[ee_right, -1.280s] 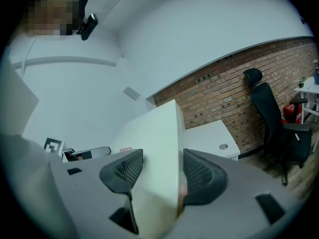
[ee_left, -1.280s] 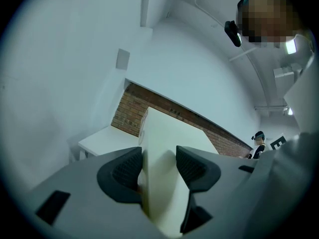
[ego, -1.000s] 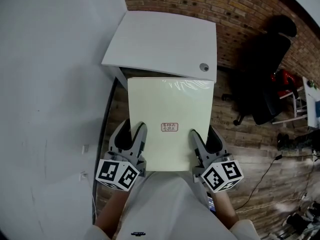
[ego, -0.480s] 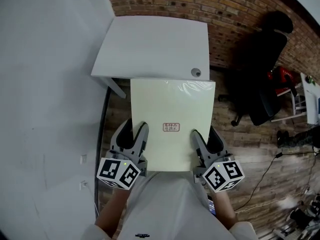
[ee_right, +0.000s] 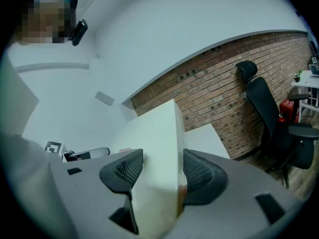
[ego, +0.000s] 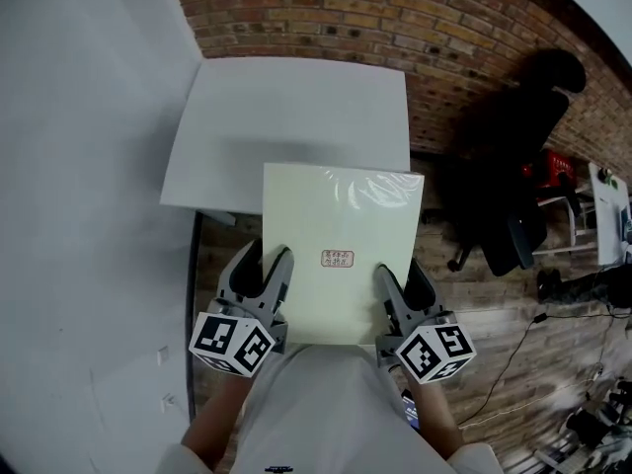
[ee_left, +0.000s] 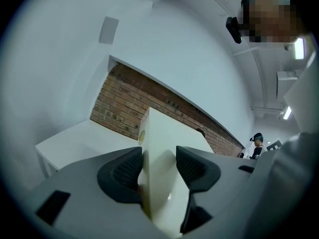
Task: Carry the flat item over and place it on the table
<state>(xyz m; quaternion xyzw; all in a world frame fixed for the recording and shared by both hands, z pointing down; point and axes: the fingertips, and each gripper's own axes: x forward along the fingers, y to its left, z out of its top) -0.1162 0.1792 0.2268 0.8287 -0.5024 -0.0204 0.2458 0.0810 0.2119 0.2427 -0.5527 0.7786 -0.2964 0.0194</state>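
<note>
Flat box (ego: 341, 250), pale cream and wrapped in shiny clear film, is held in the air in front of you, roughly level. Its slightly longer side runs away from you toward the brick wall (ego: 395, 8). In the head view its far part overlaps the near edge of the white table (ego: 286, 117). A small red-printed label (ego: 337, 258) sits near the middle of the top face, its lines running across the box; the writing is too small to read. Your left gripper (ego: 265, 270) is clamped on the box's left edge near the corner closest to you, and your right gripper (ego: 403, 284) is clamped on the right edge likewise. A black office chair (ego: 513, 166) stands to the right of the table.
</note>
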